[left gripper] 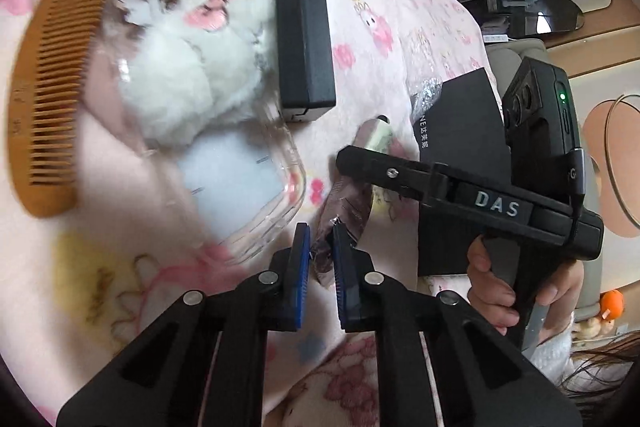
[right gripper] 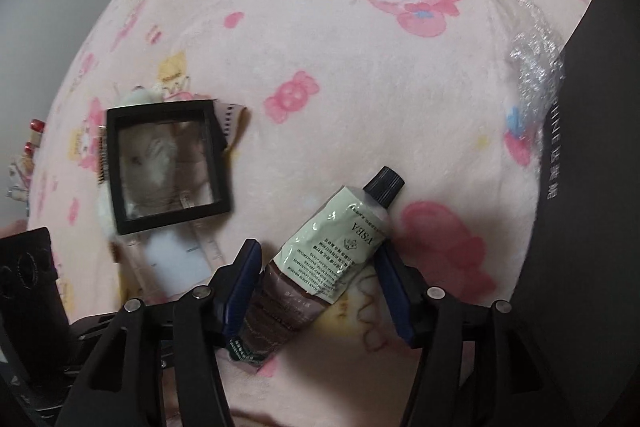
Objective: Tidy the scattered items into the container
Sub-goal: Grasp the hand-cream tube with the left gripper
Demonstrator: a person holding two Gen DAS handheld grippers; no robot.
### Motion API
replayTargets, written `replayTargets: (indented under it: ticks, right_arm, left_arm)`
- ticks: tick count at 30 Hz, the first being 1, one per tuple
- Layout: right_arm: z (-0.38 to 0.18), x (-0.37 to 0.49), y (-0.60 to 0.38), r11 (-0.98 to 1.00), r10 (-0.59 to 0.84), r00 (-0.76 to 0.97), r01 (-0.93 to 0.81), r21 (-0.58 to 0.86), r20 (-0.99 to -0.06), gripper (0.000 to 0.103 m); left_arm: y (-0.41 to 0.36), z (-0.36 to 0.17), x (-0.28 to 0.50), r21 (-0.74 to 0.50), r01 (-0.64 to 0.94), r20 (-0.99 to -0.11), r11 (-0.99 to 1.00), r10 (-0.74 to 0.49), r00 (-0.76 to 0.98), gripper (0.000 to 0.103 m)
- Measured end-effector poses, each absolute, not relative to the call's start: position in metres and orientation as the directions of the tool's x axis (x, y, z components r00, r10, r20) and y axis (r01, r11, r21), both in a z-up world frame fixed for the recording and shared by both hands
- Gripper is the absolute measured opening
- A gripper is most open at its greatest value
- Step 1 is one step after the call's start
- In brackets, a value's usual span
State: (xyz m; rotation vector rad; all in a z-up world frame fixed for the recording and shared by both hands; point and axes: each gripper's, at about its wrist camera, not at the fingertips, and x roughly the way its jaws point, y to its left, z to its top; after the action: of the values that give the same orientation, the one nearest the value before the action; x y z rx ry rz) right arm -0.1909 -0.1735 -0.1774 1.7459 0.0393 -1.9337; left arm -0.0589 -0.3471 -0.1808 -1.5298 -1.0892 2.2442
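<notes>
A clear plastic container (left gripper: 276, 203) lies on the pink blanket and holds a white plush toy (left gripper: 192, 67) and a wooden comb (left gripper: 56, 79). A cream tube with a black cap (right gripper: 332, 259) lies on the blanket between the open fingers of my right gripper (right gripper: 316, 287). My left gripper (left gripper: 320, 263) is shut on the crimped end of the same tube (left gripper: 344, 211), seen in the left wrist view. My right gripper (left gripper: 360, 163) also shows there over the tube. In the right wrist view the container (right gripper: 176, 259) lies left of the tube.
A black rectangular box (left gripper: 306, 39) lies beside the container; its mirror-like end (right gripper: 168, 167) shows in the right wrist view. A large black box (right gripper: 588, 187) with bubble wrap (right gripper: 532, 67) stands at the right. The pink cartoon blanket (right gripper: 320, 47) covers the surface.
</notes>
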Motion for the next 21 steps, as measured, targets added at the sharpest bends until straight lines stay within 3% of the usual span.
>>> replayTargets:
  ticks: [4, 7, 11, 16, 21]
  right_arm:
    - [-0.161, -0.180, -0.175, -0.819, -0.444, 0.021, 0.396, 0.415, -0.896, 0.055]
    - [-0.152, -0.168, -0.184, -0.771, -0.486, 0.076, 0.431, 0.468, -0.871, 0.054]
    - [-0.143, -0.163, -0.182, -0.781, -0.446, -0.016, 0.495, 0.381, -0.895, 0.054]
    - [-0.133, -0.191, -0.165, -0.834, -0.430, -0.146, 0.441, 0.331, -0.891, 0.054]
    - [-0.152, -0.216, -0.163, -0.897, -0.332, -0.211, 0.372, 0.239, -0.919, 0.055]
  left_arm:
    - [-0.362, -0.162, -0.044, -0.673, 0.217, -0.705, -0.707, 0.524, -0.477, 0.012]
    - [-0.382, -0.153, -0.029, -0.612, 0.260, -0.743, -0.746, 0.432, -0.511, 0.004]
    - [-0.406, -0.160, -0.012, -0.637, 0.321, -0.735, -0.701, 0.428, -0.526, 0.005]
    - [-0.382, -0.178, -0.015, -0.724, 0.281, -0.667, -0.630, 0.534, -0.519, 0.027]
    - [-0.361, -0.196, -0.041, -0.680, 0.291, -0.715, -0.673, 0.522, -0.464, 0.032]
